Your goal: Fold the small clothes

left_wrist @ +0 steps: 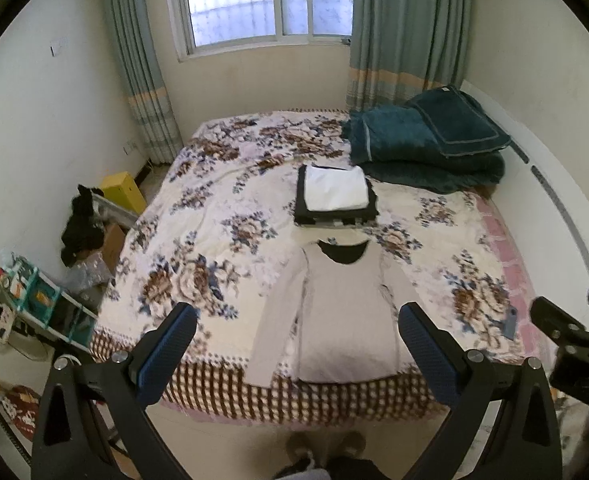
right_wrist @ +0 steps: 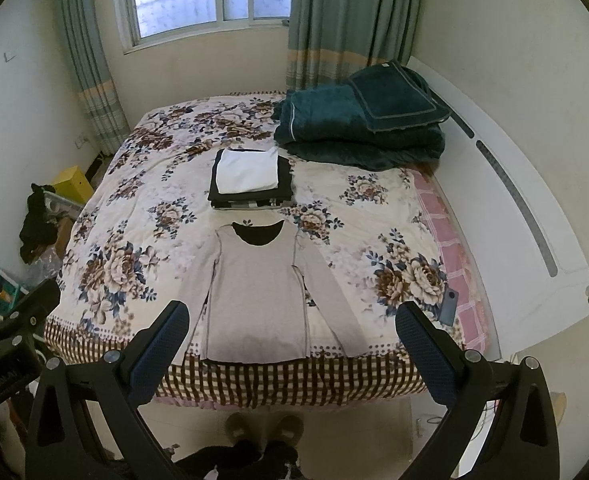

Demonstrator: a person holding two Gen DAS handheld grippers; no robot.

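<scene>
A pale grey long-sleeved top with a black neckline lies flat on the flowered bedspread, hem at the near edge, both sleeves spread down along its sides. Behind it sits a stack of folded clothes, white on top of black. My left gripper is open and empty, held above the near edge of the bed over the top's hem. My right gripper is open and empty, also above the hem. The right gripper's body shows at the right edge of the left wrist view.
A folded teal blanket and pillow lie at the bed's far right. A phone lies near the right edge on a pink sheet. The white headboard runs along the right. Boxes, dark clothes and a shelf crowd the floor at the left.
</scene>
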